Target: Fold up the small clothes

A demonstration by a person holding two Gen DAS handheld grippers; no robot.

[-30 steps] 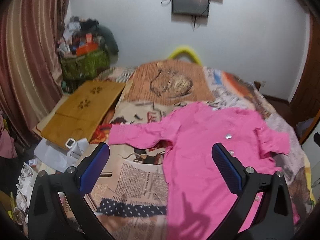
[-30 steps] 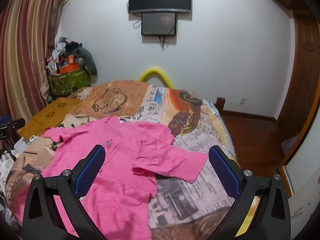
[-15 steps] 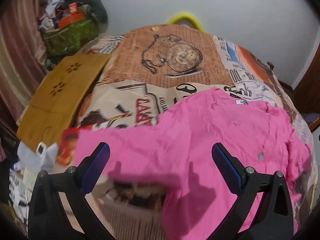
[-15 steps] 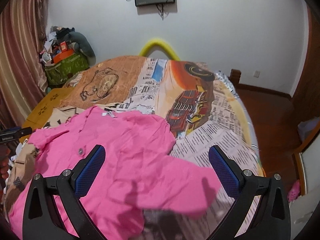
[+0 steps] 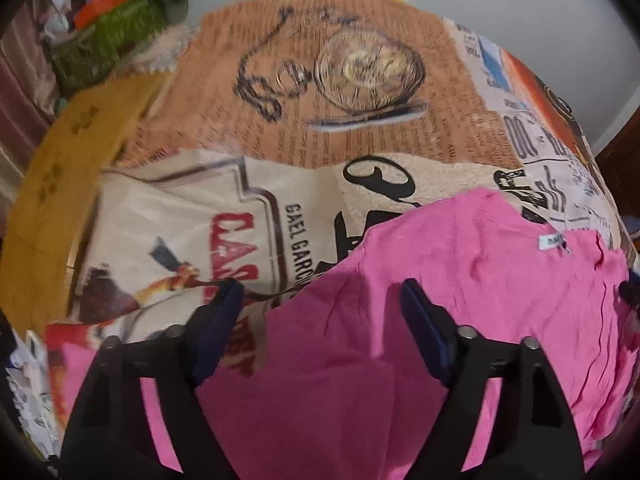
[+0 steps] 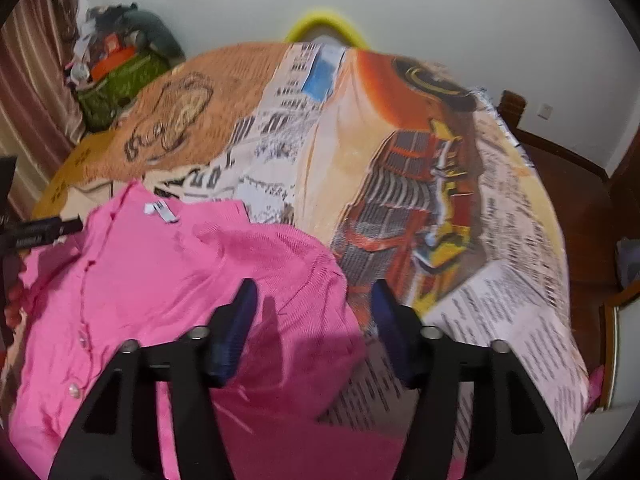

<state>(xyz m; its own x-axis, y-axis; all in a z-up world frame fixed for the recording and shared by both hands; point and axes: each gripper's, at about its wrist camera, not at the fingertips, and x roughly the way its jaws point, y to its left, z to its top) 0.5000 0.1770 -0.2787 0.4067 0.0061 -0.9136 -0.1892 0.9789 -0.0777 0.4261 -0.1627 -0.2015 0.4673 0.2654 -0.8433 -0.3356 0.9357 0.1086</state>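
Pink cardigan (image 5: 460, 300) lies flat, face up, on the printed bedspread (image 5: 320, 92). Left claw (image 5: 320, 300) closing over one shoulder edge, right claw (image 6: 312, 304) closing over the other; fabric between the pads of each, not yet pinched. Risk: pads catch one knit layer only, or bedspread too, so the fold drags crooked. Frames blurred.

A pink shirt (image 6: 160, 280) lies spread on a bed covered by a newspaper-print sheet (image 6: 500, 280), its white neck label (image 6: 160, 211) toward the far wall. The right gripper (image 6: 312, 304) points down over the shirt's shoulder, jaws closing, fabric between them but not yet pinched. A green bag (image 6: 120, 84) stands far left.
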